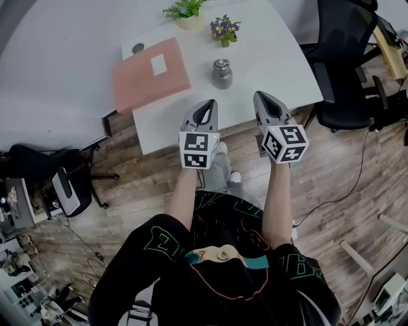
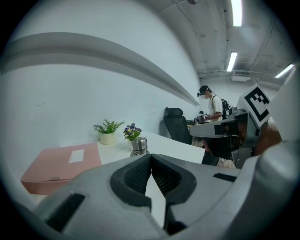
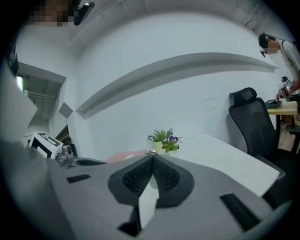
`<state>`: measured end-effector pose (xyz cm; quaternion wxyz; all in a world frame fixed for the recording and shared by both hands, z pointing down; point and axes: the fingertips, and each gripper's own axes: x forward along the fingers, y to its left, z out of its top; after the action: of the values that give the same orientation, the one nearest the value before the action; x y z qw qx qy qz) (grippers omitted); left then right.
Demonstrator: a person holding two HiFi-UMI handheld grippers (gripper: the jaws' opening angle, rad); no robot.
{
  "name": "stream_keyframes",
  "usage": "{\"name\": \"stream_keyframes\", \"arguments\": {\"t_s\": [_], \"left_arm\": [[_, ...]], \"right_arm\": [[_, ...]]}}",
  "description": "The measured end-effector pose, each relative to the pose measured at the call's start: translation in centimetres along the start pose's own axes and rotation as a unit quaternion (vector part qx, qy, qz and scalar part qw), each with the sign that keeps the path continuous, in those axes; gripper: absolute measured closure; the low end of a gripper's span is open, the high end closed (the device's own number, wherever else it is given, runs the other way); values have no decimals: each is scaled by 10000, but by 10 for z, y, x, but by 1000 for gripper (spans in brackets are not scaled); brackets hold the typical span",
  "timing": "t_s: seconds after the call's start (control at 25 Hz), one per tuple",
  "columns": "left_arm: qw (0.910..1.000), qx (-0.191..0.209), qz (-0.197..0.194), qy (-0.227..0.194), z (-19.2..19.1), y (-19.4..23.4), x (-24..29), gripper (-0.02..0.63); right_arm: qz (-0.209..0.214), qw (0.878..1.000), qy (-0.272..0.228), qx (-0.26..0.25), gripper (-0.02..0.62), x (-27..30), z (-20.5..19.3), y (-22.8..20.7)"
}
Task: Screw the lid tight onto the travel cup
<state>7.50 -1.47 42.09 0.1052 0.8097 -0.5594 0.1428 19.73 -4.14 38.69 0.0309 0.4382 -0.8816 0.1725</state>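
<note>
Fingers [image 2: 135, 177] on the left gripper [image 2: 151, 155] are pressed flat together with nothing between them, and it's the same on the right gripper [image 3: 152, 156]. So both are empty.

From the head view they sit side by side at mid-frame, over the wood floor [image 1: 159, 184] just short of the desk [image 1: 274, 57]. Both point at the travel cup [image 1: 222, 74], which stands upright in the upper middle of the frame, near the desk's front edge. Its lid [image 1: 221, 63] looks like it's already perched on top, but I can't tell how tight.

My guess is the cup sits alone with bare desk around it so one gripper can steady the body while the other twists. The pink folder [image 1: 151, 79] is off to its left and the two plant pots [image 1: 185, 13] sit further back, out of the way.

As for writing, there's basically none to read. The folder has a white label [image 1: 158, 63], but it's too small to make out. The marker cubes [image 1: 196, 150] only carry black-and-white square patterns.
</note>
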Motion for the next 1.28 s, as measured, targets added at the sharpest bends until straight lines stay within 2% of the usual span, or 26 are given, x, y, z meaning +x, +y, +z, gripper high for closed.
{"name": "stream_keyframes", "arguments": {"t_s": [0.12,0.2,0.4,0.52,0.88,1.28], "left_arm": [[9999,-55,-143,67,-4,8,18,595],[9995,-146,-246,153,-12,13,28,546],[9977,-448,-380,325,-29,25,51,517],[9966,-531,-543,324,-35,28,67,484],[9914,-349,-1107,611,-53,30,104,371],[9860,-154,-1525,654,-59,30,130,296]], "right_arm": [[164,9999,17,-21,592,24,5,-3],[293,9995,70,-73,591,40,5,-3],[704,9971,175,-236,583,72,10,-3],[1047,9934,334,-338,533,89,10,-2],[1752,9772,1021,-630,385,127,-9,7],[2105,9604,1571,-931,310,154,-24,15]]}}
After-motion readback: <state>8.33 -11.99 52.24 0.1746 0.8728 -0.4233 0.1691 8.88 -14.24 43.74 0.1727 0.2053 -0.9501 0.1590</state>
